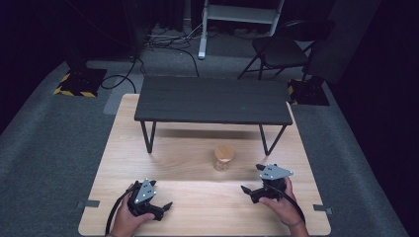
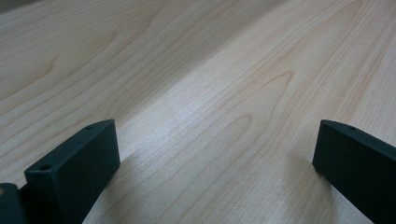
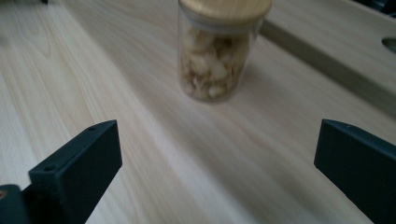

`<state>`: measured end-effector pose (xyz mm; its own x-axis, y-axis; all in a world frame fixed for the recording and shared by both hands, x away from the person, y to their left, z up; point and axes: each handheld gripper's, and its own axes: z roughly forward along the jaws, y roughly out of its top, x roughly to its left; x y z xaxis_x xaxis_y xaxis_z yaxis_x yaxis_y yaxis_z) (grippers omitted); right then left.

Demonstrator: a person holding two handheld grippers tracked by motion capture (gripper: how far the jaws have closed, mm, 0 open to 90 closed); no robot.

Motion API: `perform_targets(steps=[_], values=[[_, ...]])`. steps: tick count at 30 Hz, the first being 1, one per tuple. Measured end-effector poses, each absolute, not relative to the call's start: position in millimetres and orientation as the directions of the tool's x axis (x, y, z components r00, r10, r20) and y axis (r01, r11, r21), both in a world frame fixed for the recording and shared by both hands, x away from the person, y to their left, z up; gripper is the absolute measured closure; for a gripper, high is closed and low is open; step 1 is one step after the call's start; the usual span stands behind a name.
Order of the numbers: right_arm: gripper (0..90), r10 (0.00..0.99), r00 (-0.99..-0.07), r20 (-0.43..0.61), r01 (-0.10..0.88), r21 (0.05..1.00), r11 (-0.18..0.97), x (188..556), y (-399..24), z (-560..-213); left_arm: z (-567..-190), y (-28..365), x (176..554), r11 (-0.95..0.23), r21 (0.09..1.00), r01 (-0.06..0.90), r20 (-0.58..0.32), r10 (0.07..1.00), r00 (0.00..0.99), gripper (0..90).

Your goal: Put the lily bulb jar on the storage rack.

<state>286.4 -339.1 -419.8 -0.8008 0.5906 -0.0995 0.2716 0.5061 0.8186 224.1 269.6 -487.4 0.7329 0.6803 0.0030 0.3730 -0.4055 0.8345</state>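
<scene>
A small clear jar (image 1: 224, 158) with a round wooden lid stands upright on the light wooden table (image 1: 188, 148), in front of a low black bench. The right gripper view brings the jar (image 3: 215, 56) close; it holds pale, chunky pieces. My right gripper (image 1: 249, 190) rests on the table a little right of and nearer than the jar, jaws wide apart and pointing toward it, nothing between them (image 3: 217, 154). My left gripper (image 1: 165, 207) lies near the table's front left, also open (image 2: 217, 149), with bare wood between its jaws.
A low black bench (image 1: 213, 100) on thin metal legs stands across the far half of the table. Beyond the table are grey carpet, cables, a folding chair (image 1: 279, 52) and a white stand (image 1: 202, 29).
</scene>
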Motion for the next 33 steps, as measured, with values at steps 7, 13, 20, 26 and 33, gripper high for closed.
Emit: perform_targets(steps=[7,13,20,26,33], values=[[0.8,0.557,-0.823,-0.110,0.257,0.803,0.537,307,-311,-413,-488,270,224,-0.406,0.835,0.372,0.003,0.679,0.734,0.5],[0.8,0.564,-0.822,-0.077,0.270,0.819,0.506,326,-294,-416,-488,269,225,-0.406,0.835,0.371,0.003,0.678,0.735,0.5],[0.0,0.588,-0.809,-0.016,0.310,0.838,0.449,346,-276,-420,-488,269,225,-0.406,0.836,0.370,0.003,0.677,0.736,0.5],[0.3,0.598,-0.802,-0.010,0.336,0.820,0.464,357,-263,-420,-488,269,226,-0.405,0.835,0.372,0.001,0.677,0.736,0.5],[11.0,0.612,-0.791,-0.012,0.359,0.801,0.479,370,-250,-430,-488,269,226,-0.406,0.835,0.370,0.002,0.676,0.737,0.5]])
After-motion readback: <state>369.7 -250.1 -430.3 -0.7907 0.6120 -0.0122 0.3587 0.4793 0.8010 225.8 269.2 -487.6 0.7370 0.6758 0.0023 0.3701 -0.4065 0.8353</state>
